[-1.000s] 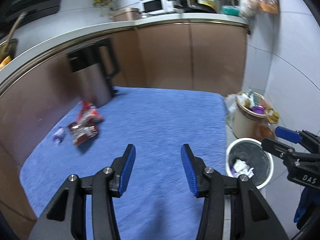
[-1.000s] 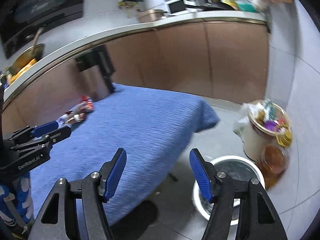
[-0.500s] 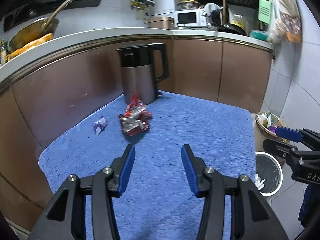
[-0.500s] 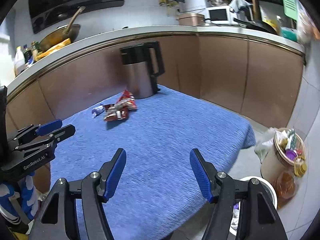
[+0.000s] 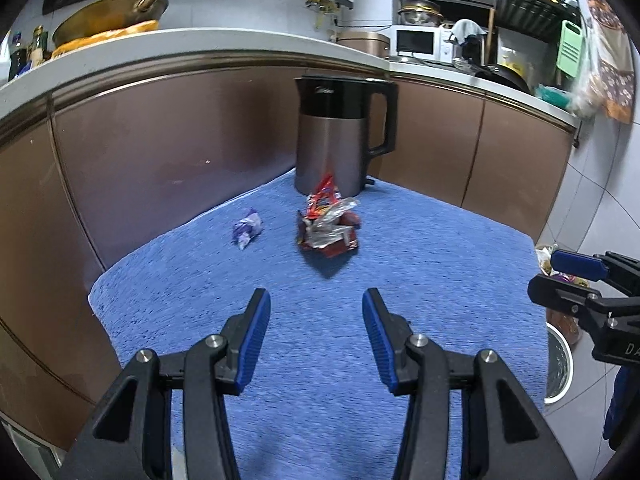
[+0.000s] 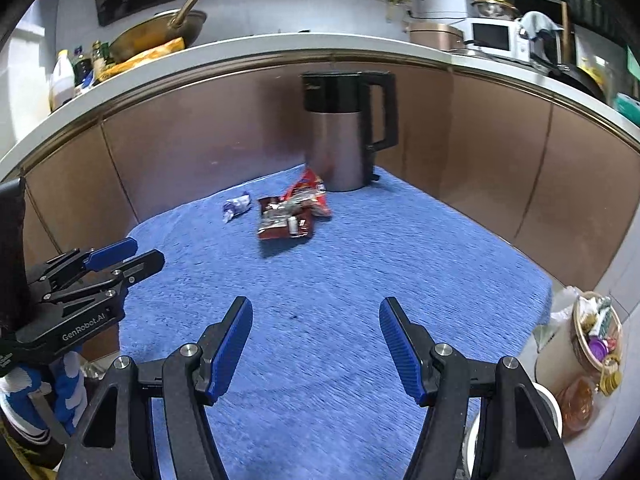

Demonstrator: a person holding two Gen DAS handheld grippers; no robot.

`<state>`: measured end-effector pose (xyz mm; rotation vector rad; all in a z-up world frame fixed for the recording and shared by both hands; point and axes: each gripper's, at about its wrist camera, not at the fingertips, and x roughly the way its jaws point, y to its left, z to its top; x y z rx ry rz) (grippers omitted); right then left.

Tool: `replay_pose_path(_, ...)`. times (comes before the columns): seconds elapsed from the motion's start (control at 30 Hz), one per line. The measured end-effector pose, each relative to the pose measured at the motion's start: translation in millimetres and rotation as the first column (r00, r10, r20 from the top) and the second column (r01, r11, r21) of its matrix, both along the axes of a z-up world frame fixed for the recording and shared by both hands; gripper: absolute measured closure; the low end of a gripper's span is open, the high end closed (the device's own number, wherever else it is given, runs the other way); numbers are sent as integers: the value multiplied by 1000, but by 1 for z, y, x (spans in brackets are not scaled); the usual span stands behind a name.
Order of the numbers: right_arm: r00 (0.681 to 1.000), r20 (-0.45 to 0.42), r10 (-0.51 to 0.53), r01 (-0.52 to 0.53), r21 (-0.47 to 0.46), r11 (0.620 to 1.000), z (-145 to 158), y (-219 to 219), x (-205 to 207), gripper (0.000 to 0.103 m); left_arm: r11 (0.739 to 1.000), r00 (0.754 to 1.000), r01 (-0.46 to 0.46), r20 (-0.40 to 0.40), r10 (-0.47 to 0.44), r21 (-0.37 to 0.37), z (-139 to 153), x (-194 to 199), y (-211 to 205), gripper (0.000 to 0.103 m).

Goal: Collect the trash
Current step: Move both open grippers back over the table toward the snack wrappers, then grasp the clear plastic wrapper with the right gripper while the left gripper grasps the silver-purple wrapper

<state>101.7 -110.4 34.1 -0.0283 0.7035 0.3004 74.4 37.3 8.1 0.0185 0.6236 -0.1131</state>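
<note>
Well back on the blue cloth (image 5: 420, 264) lay the trash: a crumpled red snack wrapper (image 5: 329, 229) with a second red wrapper (image 5: 324, 194) just behind it, close in front of the steel kettle (image 5: 338, 140), and a small purple-and-white wrapper (image 5: 247, 232) off to their left, apart from them. From the right wrist view the same pile showed as a flattened red wrapper (image 6: 285, 222) touching or overlapping the other red one (image 6: 310, 194), with the small one (image 6: 237, 206) beside them.

Neither tool had anything in it. The left gripper (image 5: 316, 336) hung over the near part of the cloth with its blue pads spread wide and nothing between them; the right gripper (image 6: 316, 344) was likewise wide apart and empty, over the same near stretch. Each showed at the edge of the other's view, side by side and apart.

At the table's right, on the floor, stood a white bin (image 5: 560, 364), only its rim showing, and next to it a basket (image 6: 596, 336) heaped with odds and ends.

As I judge it, this was the approach to a pick, with three pieces not yet collected. The next move called for one gripper to reach forward to the red pile, come down with a pad on each side of a raised crumple, and close there, since thin foil lying flat on nappy cloth may slip out of the pads.
</note>
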Motion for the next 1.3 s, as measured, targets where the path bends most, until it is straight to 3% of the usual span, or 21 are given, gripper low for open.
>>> replay_pose_path(0.47, 991, -43, 127, -128, -4, 992, -19, 50, 68, 39, 997, 992, -61, -113, 55, -56, -50, 51, 54, 57)
replay_pose_path(0.7, 984, -69, 163, -160, 39, 986, -45, 67, 129, 39, 996, 988, -50, -146, 40, -71, -63, 113, 78, 57)
replay_pose_path(0.97, 976, -45, 211, -210, 42, 977, -60, 92, 176, 39, 999, 989, -32, -147, 28, -23, -70, 194, 76, 57)
replay_pose_path(1.1, 986, -56, 157, -154, 53, 987, -64, 89, 199, 41, 998, 984, -44, -176, 38, -34, -80, 225, 75, 57)
replay_pose_path(1.3, 990, -125, 63, -42, 162, 986, -76, 71, 233, 43, 997, 976, -58, -211, 48, -43, -93, 249, 78, 57)
